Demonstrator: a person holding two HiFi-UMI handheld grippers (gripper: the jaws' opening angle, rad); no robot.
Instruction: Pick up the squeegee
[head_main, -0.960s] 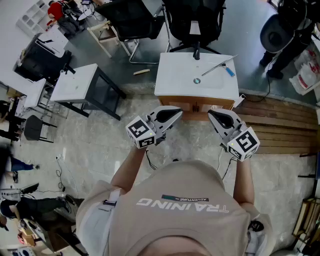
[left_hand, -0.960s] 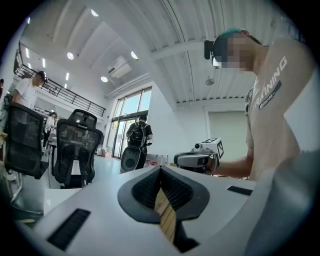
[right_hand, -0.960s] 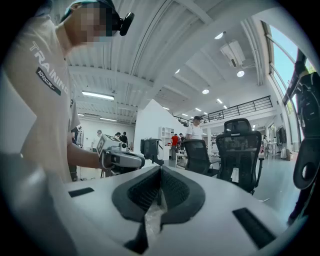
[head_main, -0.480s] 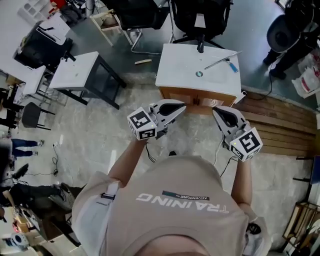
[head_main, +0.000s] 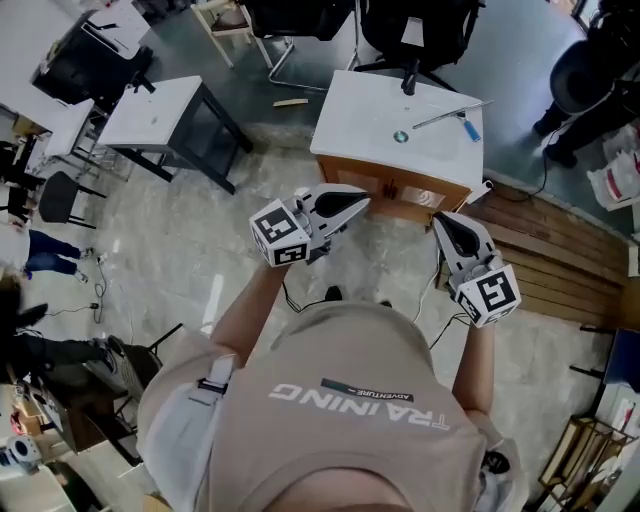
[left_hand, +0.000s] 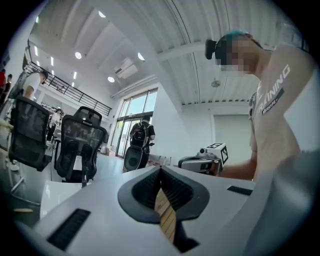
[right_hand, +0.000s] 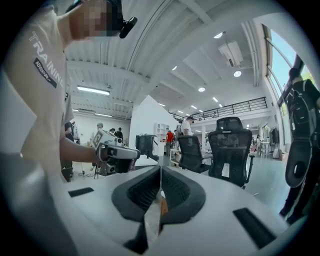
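1. The left claw (head_main: 358, 204) is keeping its jaws pressed together with nothing between them. It is hovering on the near side of the desk (head_main: 365, 120), pointing level toward the desk's near left corner.
2. The right claw (head_main: 441, 221) is likewise holding its jaws closed and empty. It is hanging before the desk's near right corner, short of the white top, with its tips aiming toward the desk.
3. The squeegee (head_main: 447, 116) is lying flat on the desk's far right part, well apart from both claws.
4. Its long thin bar is running slantwise across that part, from nearer the desk's middle out to the desk's far right edge. Its blue handle (head_main: 469, 130) is branching off toward the desk's near side.
5. A small round thing (head_main: 401, 137) is sitting on the desk just left of the bar's inner end.
6. Judged from this layout, the right claw is standing nearer the squeegee. The squeegee is lying straight ahead of it, across the full depth of the desk. That claw is therefore needing to open and travel forward over the desk's near edge before any grasp.
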